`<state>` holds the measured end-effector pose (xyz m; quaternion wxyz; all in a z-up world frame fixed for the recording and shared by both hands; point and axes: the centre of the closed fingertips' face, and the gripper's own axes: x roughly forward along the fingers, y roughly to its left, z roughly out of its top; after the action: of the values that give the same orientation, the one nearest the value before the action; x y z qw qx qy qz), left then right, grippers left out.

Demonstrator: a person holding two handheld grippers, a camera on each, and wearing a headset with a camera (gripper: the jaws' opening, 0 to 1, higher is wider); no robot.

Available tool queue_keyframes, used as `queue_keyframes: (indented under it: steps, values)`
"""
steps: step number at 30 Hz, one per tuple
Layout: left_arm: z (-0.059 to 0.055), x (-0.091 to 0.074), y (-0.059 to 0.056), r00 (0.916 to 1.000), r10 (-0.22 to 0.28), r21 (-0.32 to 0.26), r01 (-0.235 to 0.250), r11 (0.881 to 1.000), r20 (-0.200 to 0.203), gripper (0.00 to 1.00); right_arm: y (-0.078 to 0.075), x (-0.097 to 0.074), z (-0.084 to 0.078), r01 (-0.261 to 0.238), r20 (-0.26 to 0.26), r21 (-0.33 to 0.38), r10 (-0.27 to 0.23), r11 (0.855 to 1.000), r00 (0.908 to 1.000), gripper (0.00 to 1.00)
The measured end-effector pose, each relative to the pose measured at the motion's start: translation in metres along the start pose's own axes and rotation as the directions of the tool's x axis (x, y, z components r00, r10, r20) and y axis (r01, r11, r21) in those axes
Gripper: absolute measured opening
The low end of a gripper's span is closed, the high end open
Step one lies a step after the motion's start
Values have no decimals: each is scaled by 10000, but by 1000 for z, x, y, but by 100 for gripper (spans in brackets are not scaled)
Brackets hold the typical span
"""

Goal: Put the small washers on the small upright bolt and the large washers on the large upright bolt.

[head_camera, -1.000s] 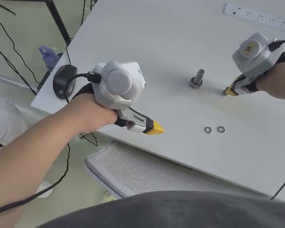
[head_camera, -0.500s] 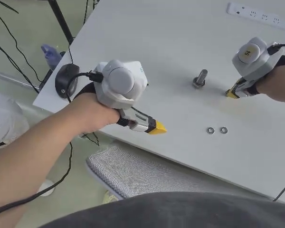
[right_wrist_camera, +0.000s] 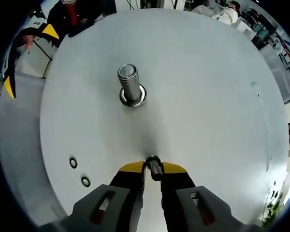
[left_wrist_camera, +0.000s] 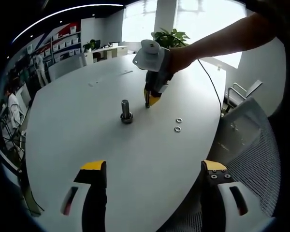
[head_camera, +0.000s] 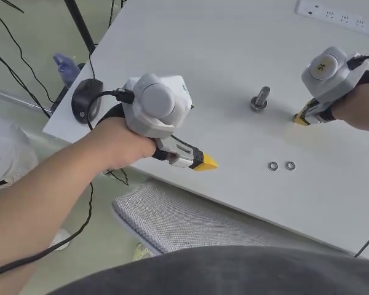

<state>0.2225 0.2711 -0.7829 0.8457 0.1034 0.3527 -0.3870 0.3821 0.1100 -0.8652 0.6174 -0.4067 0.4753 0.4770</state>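
A large steel bolt stands upright on the white table. Just right of it, my right gripper points down at the table and is shut on a small bolt, which it holds upright against the surface. Two small washers lie side by side nearer the front edge, also seen as washers. My left gripper hovers open over the front edge, left of the washers, with nothing between its jaws.
A black round device with a cable sits at the table's left corner. A white power strip lies at the far right. A grey mesh chair stands below the front edge.
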Motion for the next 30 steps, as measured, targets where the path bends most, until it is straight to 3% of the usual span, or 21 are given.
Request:
queue_keyframes:
  steps: [13, 18, 30]
  values:
    - [-3, -2, -2, 10000, 38, -5, -38, 10000, -58, 78, 2, -1, 1, -17, -87, -276, 14, 9996, 10000, 14]
    - [-5, -4, -3, 9999, 71, 6, -71, 10000, -87, 78, 0, 5, 0, -174, -196, -303, 168, 9994, 9997, 20]
    - [-2, -8, -4, 9999, 157, 19, -157, 9999, -11, 78, 1, 1, 3, -261, -97, -268, 259, 9993, 9996, 27]
